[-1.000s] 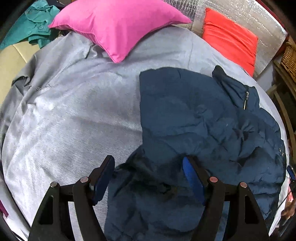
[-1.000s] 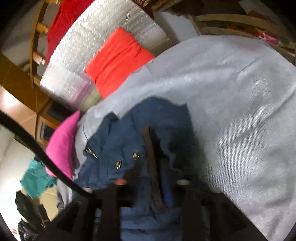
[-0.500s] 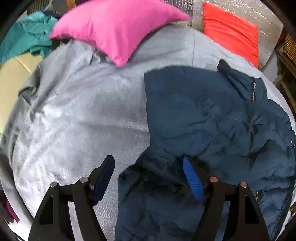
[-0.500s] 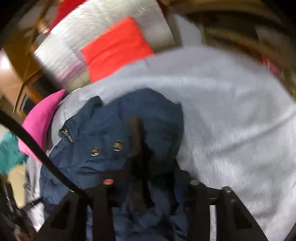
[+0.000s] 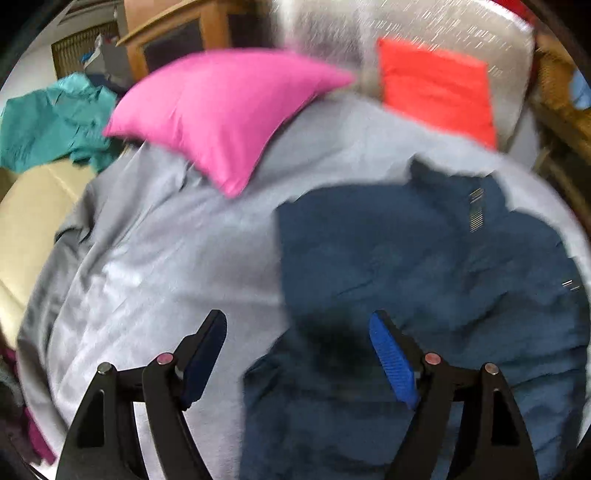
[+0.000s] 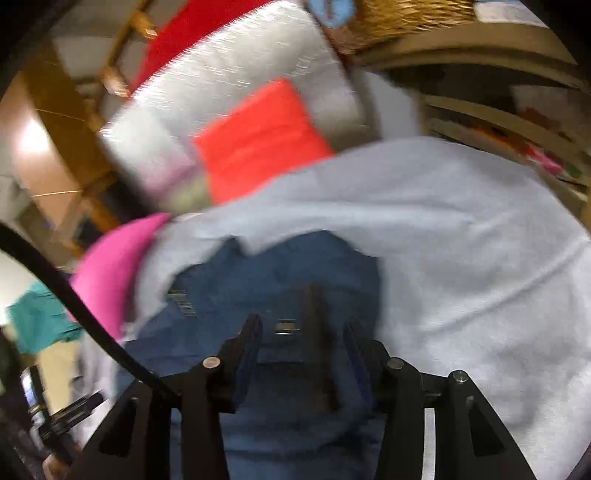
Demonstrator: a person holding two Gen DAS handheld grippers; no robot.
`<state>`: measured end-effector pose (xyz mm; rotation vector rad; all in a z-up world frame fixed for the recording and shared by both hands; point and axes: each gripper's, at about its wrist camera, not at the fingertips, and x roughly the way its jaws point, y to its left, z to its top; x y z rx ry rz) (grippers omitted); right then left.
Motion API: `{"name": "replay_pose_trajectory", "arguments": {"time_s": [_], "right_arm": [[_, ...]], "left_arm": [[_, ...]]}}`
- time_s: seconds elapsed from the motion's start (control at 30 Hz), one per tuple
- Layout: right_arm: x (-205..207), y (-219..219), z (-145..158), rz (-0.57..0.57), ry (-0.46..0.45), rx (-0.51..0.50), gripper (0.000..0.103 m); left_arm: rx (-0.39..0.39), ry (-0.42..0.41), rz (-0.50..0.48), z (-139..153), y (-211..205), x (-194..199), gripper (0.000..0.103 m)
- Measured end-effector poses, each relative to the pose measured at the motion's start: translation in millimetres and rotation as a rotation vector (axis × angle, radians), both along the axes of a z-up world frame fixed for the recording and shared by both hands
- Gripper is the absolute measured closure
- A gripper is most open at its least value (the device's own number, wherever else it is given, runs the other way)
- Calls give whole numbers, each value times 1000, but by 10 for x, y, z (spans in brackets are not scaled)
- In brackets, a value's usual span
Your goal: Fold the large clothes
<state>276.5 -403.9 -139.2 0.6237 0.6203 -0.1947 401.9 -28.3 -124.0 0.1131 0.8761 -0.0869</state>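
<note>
A dark blue padded jacket (image 5: 424, 266) lies crumpled on a grey bedsheet (image 5: 166, 251), in the right half of the left wrist view. My left gripper (image 5: 297, 328) is open and empty, held above the jacket's near left edge. In the right wrist view the jacket (image 6: 280, 273) lies under my right gripper (image 6: 301, 330), whose jaws stand apart with jacket fabric and a snap between them. Both views are motion-blurred.
A pink pillow (image 5: 229, 110) and a red cushion (image 5: 436, 88) lie at the bed's far side against a silver padded board (image 6: 229, 88). A teal garment (image 5: 48, 122) lies at far left. A wicker basket (image 6: 406, 18) and wooden shelves stand to the right.
Both grippers have pulled back and up from the jacket. My right gripper, shut on the jacket's edge a second ago, now has its jaws apart. The left stays open.
</note>
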Motion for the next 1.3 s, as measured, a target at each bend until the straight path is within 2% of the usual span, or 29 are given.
{"name": "replay_pose_trajectory", "arguments": {"time_s": [0.1,0.17,0.27,0.33,0.4,0.47,0.57,0.63,0.77,0.83,0.93,1.07,1.17,1.23,1.3], "right_arm": [[65,210,14,140,-64,58,63],[209,417,-93,230,-38,93,73],[379,632,-263,278,9,102,74],[443,717,-395,289,45,121,74],[552,744,-542,293,128,117,75],[626,717,-774,318,249,183,78],[558,697,-845,315,303,226,80],[558,728,-843,314,301,191,80],[583,779,-844,304,302,154,78],[548,738,-809,328,304,179,78],[474,618,-737,323,287,236,77],[343,607,-444,319,217,130,76],[307,582,-378,297,219,87,76],[339,537,-489,282,295,67,77],[393,486,-703,282,358,120,77]], "left_arm": [[-53,-29,-67,43,-218,-51,22],[-66,-19,-100,-17,-365,-28,22],[-73,21,-131,-150,-574,34,22],[-68,55,-142,-270,-674,58,22],[-29,91,-147,-391,-758,76,22],[20,148,-154,-567,-813,84,21],[75,153,-164,-677,-833,19,18],[97,148,-169,-744,-842,34,15],[61,169,-151,-713,-802,111,15],[46,163,-152,-635,-750,122,15],[43,91,-135,-449,-656,110,15],[60,35,-74,-320,-489,148,15],[77,75,-35,-413,-390,222,15],[101,124,-18,-531,-330,267,15],[118,185,-27,-694,-333,319,14]]}}
